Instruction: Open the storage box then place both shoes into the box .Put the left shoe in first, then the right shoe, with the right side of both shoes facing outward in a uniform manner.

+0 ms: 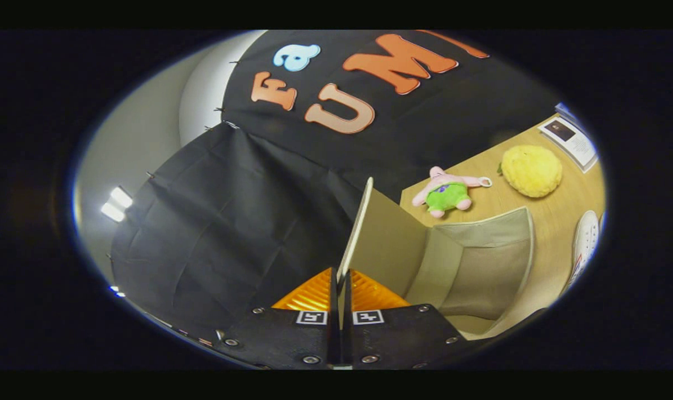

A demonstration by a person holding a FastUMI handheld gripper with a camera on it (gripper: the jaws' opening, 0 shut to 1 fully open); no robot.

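My gripper [340, 283] is shut on the storage box's lid [357, 222], a thin pale flap pinched edge-on between the two orange fingers [309, 293] and lifted up. The lid's beige inner face [389, 244] leans toward the open storage box [480, 261], a beige box whose hollow inside shows just right of the fingers. A white shoe [585, 241] lies on the wooden table beyond the box's far side, partly cut off.
On the wooden table [503, 194] past the box lie a pink and green plush toy [448, 193], a yellow fuzzy ball [532, 170] and a printed leaflet [571, 140]. Black cloth walls stand behind and to the left.
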